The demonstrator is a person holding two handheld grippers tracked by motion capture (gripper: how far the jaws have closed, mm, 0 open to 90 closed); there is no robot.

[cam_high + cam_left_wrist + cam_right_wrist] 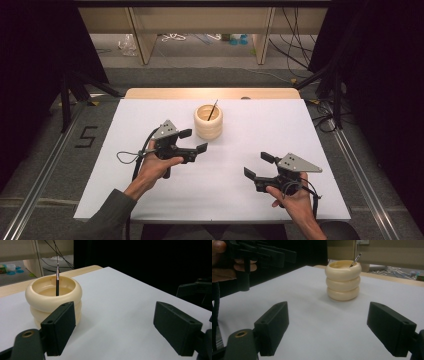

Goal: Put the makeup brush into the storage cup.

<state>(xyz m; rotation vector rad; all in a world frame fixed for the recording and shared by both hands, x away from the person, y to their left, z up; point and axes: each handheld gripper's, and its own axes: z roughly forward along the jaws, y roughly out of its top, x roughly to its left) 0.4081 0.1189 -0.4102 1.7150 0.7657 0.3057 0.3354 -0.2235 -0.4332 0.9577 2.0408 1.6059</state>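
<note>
Lighting: even overhead light on the white bench (pixel 150 200), dark surrounds. Shadows: soft, faint, beside the cream holder (pixel 343 280). Glare: none. Focus: near jaws in both gripper views slightly soft; backgrounds blurred. Overall low resolution.

This looks like a lab or recording studio. A white table (pixel 150 190) stands between black curtains (pixel 35 65), flanked by metal floor rails (pixel 360 170) and dark stands (pixel 67 95). Loose cables (pixel 295 45) trail over the grey floor, where a taped number five (pixel 86 136) marks the station, with plain wooden furniture (pixel 145 35) behind.
</note>
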